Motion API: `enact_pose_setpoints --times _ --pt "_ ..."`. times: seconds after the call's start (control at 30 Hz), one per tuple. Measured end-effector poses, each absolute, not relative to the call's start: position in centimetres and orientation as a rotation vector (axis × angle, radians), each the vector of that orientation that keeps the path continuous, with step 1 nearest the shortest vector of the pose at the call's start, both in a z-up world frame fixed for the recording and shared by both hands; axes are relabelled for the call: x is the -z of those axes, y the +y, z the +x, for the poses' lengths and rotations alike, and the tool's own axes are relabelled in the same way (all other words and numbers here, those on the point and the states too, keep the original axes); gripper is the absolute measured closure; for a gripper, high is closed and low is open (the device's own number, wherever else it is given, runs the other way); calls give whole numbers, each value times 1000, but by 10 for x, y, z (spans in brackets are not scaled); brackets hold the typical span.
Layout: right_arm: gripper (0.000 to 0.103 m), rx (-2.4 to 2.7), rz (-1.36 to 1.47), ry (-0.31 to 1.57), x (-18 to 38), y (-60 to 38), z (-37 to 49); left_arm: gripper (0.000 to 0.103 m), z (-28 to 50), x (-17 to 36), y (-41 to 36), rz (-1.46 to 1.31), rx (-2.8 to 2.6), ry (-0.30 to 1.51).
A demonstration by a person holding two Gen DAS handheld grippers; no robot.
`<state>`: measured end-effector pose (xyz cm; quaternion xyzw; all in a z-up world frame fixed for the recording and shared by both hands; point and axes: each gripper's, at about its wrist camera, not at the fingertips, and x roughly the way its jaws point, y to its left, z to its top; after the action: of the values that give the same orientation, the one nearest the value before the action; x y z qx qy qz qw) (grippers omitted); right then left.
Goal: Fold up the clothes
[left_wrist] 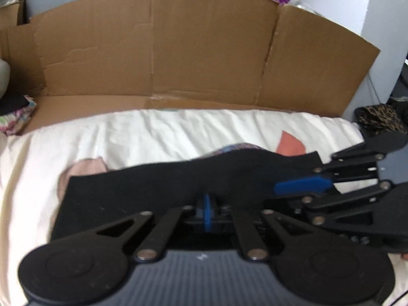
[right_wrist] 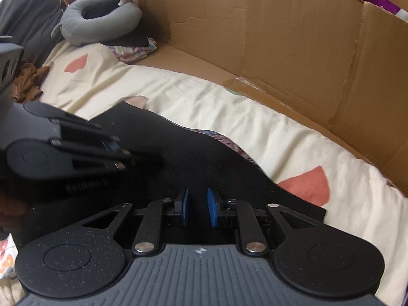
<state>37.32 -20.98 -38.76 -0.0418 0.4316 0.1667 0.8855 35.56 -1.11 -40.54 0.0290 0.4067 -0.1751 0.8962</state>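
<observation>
A black garment (left_wrist: 142, 186) lies flat on the cream bedsheet (left_wrist: 153, 135), over a patterned purple cloth (right_wrist: 229, 142) whose edge peeks out. My left gripper (left_wrist: 207, 210) is shut, its blue pads pressed together on the garment's near edge. It also shows at the left of the right wrist view (right_wrist: 132, 155). My right gripper (right_wrist: 199, 207) has its blue pads a small gap apart over the garment's near right part, holding nothing. It shows from the side in the left wrist view (left_wrist: 303, 185).
A flattened cardboard box (left_wrist: 178, 51) stands as a wall along the far side of the bed. A grey neck pillow (right_wrist: 102, 23) and a folded cloth pile (right_wrist: 135, 49) sit at the far left. A leopard-print cloth (left_wrist: 380, 117) lies at the right.
</observation>
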Motion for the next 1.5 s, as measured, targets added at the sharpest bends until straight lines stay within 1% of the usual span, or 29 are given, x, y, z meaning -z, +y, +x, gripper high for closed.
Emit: enact_pose_setpoints --times 0.1,0.23,0.5,0.77,0.93,1.0,1.07,1.27,1.5 --pt "81 -315 -115 900 384 -221 371 100 355 403 -3 47 345 837" --pt "80 -276 -46 899 378 -241 364 100 345 395 7 70 307 821" --pt "80 -340 -18 871 366 -233 352 96 325 388 16 65 315 806" --pt "79 -376 -58 910 386 -211 352 94 328 401 17 66 309 819" --pt "80 -387 -47 928 401 -218 357 95 335 408 24 38 304 830" --pt "80 -402 -64 924 401 -221 356 99 336 407 31 10 302 838" --pt "80 -402 -60 923 398 -225 354 100 335 403 37 6 266 840" --pt "79 -385 1 909 379 -241 342 99 322 390 51 -25 262 865" --pt "79 -451 -5 905 371 -228 323 93 299 380 25 -51 351 854"
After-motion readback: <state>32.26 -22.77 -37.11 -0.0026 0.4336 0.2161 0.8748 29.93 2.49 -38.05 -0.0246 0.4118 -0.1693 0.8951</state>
